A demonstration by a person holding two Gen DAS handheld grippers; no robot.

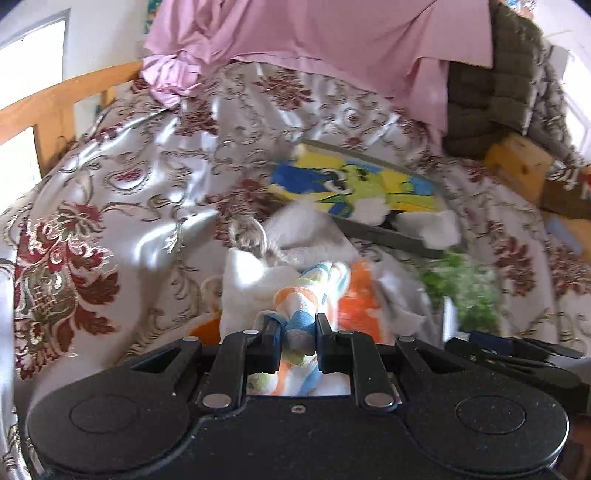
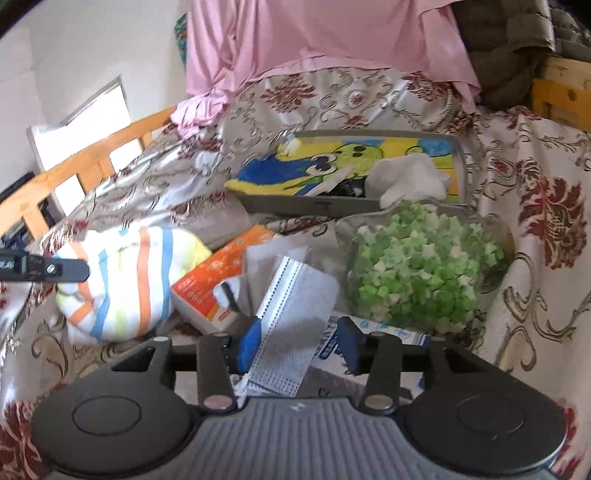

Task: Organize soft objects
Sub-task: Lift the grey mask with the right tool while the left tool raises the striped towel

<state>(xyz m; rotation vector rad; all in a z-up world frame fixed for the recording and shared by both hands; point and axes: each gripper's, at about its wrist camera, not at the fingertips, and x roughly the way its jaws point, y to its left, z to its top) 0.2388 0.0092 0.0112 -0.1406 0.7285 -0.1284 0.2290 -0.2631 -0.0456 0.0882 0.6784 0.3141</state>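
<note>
Left gripper: jaws narrow, clamped on the striped cloth, a bundle banded in orange, blue and yellow-green.
Right gripper: jaws parted, pads not pressing; a grey face mask lies loose between them on the bed.
Striped cloth, right view: left of the mask, with a black finger of the left gripper against it.
Orange packet: just beside the striped cloth, partly under the mask.
Bag of green and white pieces: right of the mask, near the tray.
Grey tray: farther back, holding a blue and yellow cartoon towel and a white cloth.
Floral bedspread: under everything.
Pink sheet: at the far end.
</note>
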